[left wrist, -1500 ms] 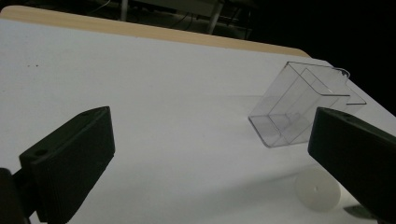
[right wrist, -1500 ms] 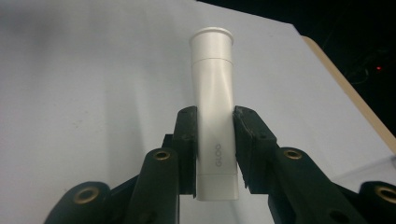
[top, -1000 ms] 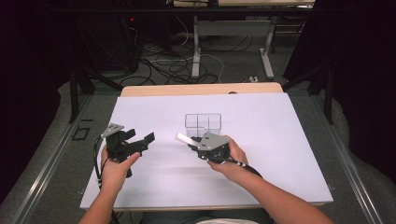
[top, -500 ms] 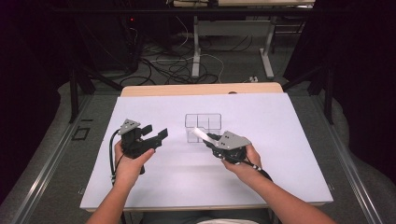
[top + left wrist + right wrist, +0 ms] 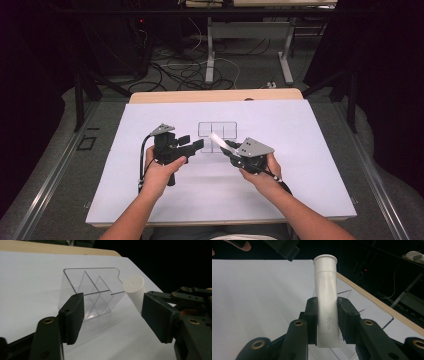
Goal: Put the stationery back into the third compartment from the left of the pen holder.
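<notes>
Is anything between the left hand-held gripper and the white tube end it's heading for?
Nothing visible. The white glue tube, clamped in the right hand-held gripper, points its cap toward the left hand-held gripper, whose jaws have just been closing with nothing between them. The clear divided tray sits behind, off that line.

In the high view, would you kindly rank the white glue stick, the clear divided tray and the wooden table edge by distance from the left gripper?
1. White glue stick, just to its right, clamped in the right gripper.
2. Clear divided tray, slightly beyond on the white sheet.
3. Wooden table edge, farthest, along the back.
</notes>
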Available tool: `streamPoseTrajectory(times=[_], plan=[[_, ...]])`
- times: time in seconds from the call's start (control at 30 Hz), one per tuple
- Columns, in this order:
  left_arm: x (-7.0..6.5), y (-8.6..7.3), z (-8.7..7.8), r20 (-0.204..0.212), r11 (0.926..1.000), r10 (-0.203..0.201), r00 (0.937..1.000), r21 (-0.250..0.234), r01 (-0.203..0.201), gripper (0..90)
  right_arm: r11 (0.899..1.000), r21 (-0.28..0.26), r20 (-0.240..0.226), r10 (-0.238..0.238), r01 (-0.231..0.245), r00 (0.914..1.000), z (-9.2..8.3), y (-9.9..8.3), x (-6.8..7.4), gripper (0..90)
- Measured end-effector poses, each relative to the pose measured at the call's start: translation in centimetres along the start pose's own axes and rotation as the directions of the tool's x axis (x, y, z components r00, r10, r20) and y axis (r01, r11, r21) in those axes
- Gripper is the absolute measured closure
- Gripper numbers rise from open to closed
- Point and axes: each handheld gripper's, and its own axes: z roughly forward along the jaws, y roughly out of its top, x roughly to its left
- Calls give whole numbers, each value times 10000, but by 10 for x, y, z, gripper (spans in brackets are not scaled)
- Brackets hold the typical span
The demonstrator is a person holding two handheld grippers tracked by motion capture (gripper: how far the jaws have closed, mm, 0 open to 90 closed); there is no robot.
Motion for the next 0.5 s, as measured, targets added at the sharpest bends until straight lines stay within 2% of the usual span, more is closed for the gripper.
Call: streamPoseTrajectory(times=[0.1, 0.13, 0.27, 0.43, 0.5], plan=[[-1, 1, 5, 389, 9990, -430, 9983, 91, 426, 395, 10000, 40, -34, -7, 7, 10000, 0, 0, 1, 708], [-2, 1, 7, 520, 9974, -709, 9961, 162, 701, 407, 10000, 21, -53, -1, 1, 10000, 0, 0, 1, 708], [-3, 2, 15, 839, 9909, -1301, 9879, 454, 1267, 459, 10000, -40, -55, 71, -71, 10000, 1, 0, 3, 708], [-4, 1, 24, 1018, 9841, -1711, 9800, 654, 1650, 470, 10000, 8, -170, 95, -95, 9998, 1, 1, 4, 708], [-4, 0, 27, 1014, 9836, -1740, 9795, 666, 1678, 485, 9999, -47, -192, 120, -121, 9997, 2, 1, 5, 708]])
